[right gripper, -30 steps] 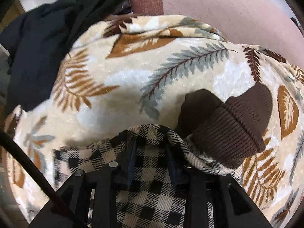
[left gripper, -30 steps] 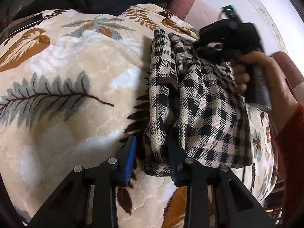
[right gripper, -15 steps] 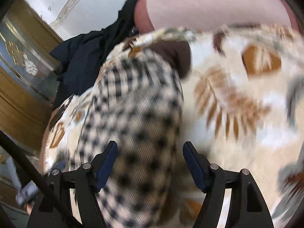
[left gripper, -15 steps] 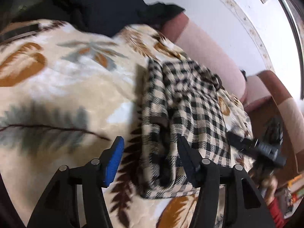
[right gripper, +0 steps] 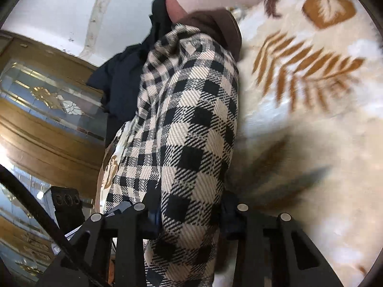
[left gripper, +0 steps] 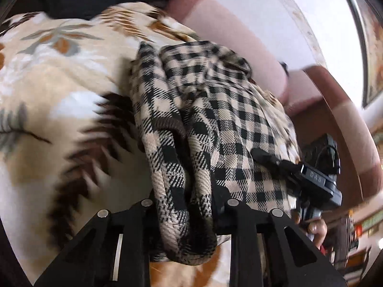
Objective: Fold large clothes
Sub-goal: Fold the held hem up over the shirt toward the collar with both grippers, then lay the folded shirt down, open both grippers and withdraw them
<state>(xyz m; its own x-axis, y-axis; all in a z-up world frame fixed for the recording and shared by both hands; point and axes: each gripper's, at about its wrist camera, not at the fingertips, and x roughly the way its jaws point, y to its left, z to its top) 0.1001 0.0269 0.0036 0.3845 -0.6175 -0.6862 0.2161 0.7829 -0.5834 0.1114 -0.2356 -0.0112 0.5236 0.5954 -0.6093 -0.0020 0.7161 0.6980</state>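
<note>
A folded black-and-cream checked garment [left gripper: 215,124] with brown knit trim lies on a leaf-patterned blanket [left gripper: 59,83]. My left gripper [left gripper: 185,198] is shut on the near folded edge of the garment, which bulges between the fingers. In the right wrist view the same checked garment [right gripper: 191,131] fills the middle, and my right gripper [right gripper: 189,210] is shut on its thick fold. A brown knit cuff [right gripper: 215,26] shows at its far end. The right gripper body [left gripper: 316,181] shows at the garment's right side in the left wrist view.
A dark navy garment [right gripper: 124,76] is draped over the pink sofa back [left gripper: 227,28]. The blanket [right gripper: 311,95] covers the sofa seat. A wooden cabinet with glass panels [right gripper: 47,100] stands to the left in the right wrist view.
Both grippers were open around the garment half a second ago. Now both have closed on its folded edges, and the cameras sit closer to the cloth.
</note>
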